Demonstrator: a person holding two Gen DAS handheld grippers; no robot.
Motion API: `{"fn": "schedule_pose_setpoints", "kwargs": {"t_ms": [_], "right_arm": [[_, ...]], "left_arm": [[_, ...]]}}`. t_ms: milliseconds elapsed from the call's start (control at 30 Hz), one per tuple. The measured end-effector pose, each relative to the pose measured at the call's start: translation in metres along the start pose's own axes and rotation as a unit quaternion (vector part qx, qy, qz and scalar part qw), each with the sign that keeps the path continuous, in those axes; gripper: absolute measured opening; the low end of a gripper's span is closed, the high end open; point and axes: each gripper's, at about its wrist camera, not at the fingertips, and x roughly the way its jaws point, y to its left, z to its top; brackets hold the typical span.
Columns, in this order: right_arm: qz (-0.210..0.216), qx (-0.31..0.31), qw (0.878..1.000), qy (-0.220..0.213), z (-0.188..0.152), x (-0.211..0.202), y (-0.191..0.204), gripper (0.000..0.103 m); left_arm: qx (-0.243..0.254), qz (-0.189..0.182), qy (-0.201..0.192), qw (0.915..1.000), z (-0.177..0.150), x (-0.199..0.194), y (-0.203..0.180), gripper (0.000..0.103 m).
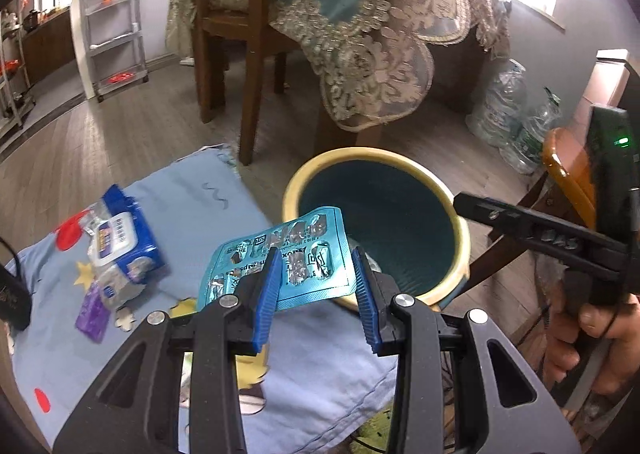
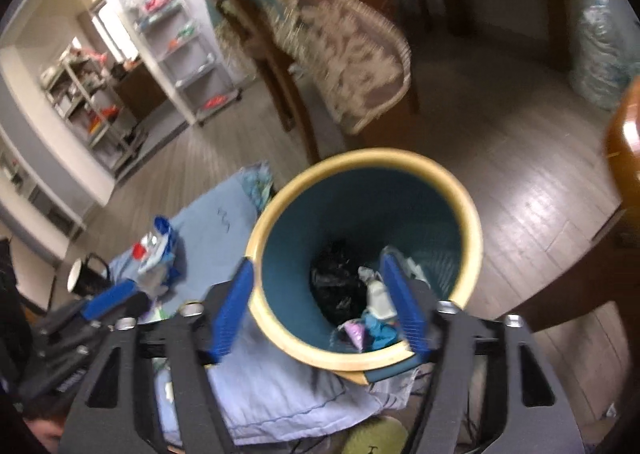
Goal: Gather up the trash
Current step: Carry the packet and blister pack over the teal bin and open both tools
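Note:
A round bin with a yellow rim point(image 1: 460, 230) and teal inside stands on the floor by a blue cloth point(image 1: 208, 210). My left gripper point(image 1: 316, 266) stands open just before the bin's near rim. A used teal blister pack point(image 1: 280, 258) lies between its blue fingers, tilted over the rim; whether a finger touches it I cannot tell. My right gripper point(image 2: 316, 290) is open and empty right above the bin point(image 2: 472, 222), which holds a black bag and several scraps. The right gripper also shows in the left wrist view point(image 1: 532, 230).
On the cloth lie a blue wipes pack point(image 1: 120, 242), a purple wrapper point(image 1: 94, 310) and a red lid point(image 1: 68, 234). A black mug point(image 2: 86, 274) stands at the left. A wooden chair point(image 1: 228, 26), a draped table point(image 1: 360, 14) and plastic bottles point(image 1: 504, 106) stand behind.

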Motion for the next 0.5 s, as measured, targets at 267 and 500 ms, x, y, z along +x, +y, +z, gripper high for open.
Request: {"fn": "schedule_pose_setpoints", "kwargs": {"t_ms": [267,500], "right_arm": [[-0.016,0.033,0.998,-0.042,0.013,-0.026,-0.021,0.086],[-0.004,0.058,0.995,-0.076,0.018,-0.038,-0.034,0.088]], "left_arm": [[0.015,-0.03,0.015,0.9993,0.015,0.032,-0.03,0.035],[0.021,-0.062,0.027,0.9975,0.026,0.069,-0.052,0.036]]}}
